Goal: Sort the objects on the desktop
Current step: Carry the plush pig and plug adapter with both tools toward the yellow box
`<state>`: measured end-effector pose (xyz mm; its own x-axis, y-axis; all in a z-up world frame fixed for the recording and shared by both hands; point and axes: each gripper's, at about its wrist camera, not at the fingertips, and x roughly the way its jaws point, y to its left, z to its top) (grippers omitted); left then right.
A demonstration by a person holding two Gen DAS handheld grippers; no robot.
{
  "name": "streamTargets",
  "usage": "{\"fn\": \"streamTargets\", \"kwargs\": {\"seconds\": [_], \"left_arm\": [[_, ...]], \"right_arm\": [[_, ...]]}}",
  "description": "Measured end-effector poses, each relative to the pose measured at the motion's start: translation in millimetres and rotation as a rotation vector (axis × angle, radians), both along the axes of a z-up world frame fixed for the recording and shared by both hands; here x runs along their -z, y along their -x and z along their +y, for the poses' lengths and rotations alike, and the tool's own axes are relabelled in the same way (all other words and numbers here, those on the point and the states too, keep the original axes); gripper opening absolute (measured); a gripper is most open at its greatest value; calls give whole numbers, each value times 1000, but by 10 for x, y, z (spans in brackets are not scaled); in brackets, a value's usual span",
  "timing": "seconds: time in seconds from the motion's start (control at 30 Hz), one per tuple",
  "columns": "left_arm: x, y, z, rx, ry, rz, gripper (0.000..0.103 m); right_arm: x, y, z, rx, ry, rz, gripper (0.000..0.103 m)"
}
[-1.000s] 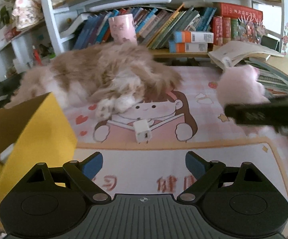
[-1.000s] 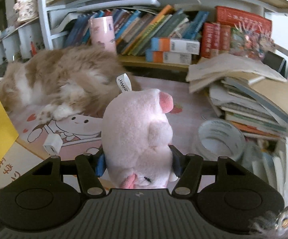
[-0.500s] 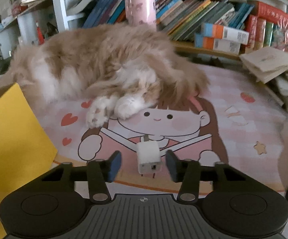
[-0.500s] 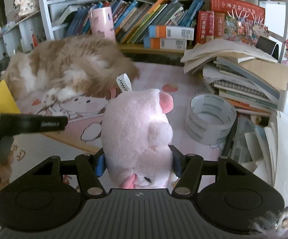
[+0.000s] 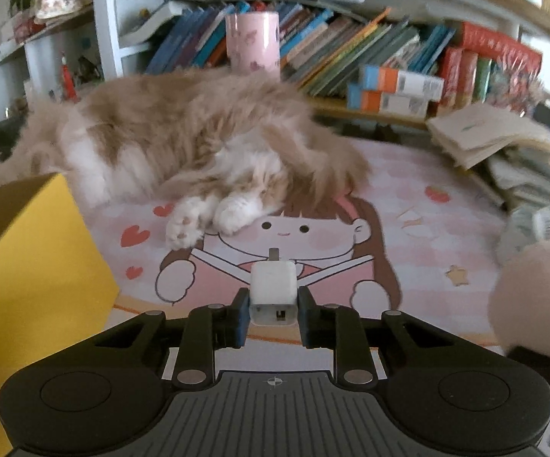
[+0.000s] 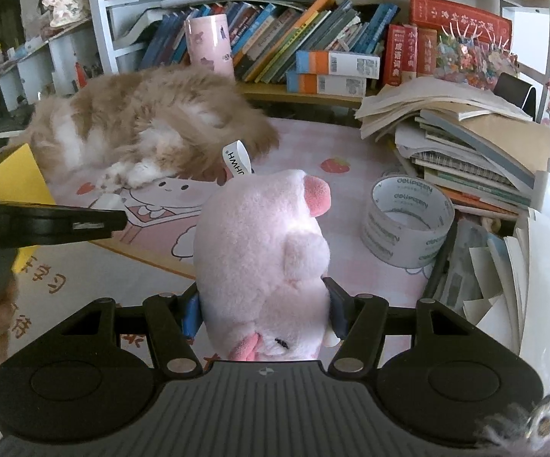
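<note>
The left gripper (image 5: 273, 306), wide open a second ago, now pinches the white charger (image 5: 274, 294) on the desk mat (image 5: 419, 266), ready to lift, while the right gripper (image 6: 263, 310) clamps the pink plush pig (image 6: 263, 243).

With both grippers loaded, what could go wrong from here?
The left gripper pinches only the near end of the white charger, so it may pivot or slip. The cat lies just beyond it with paws outstretched and could be bumped. The pink plush pig fills much of the right wrist view.
</note>
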<state>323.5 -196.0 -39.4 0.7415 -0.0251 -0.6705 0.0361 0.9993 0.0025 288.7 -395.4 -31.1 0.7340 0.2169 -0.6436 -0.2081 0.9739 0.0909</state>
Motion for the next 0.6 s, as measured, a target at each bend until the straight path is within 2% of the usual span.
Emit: {"fn": "streamTargets", "kwargs": {"seconds": [0.17, 0.37, 0.6], "left_arm": [[-235, 325, 97, 1, 50, -33, 24], [-493, 746, 140, 27, 57, -92, 24], [-674, 1123, 268, 36, 99, -109, 24]], "right_arm": [[-119, 120, 11, -24, -15, -21, 58], [-265, 341, 47, -56, -28, -46, 58], [-370, 663, 77, -85, -49, -42, 58]]}}
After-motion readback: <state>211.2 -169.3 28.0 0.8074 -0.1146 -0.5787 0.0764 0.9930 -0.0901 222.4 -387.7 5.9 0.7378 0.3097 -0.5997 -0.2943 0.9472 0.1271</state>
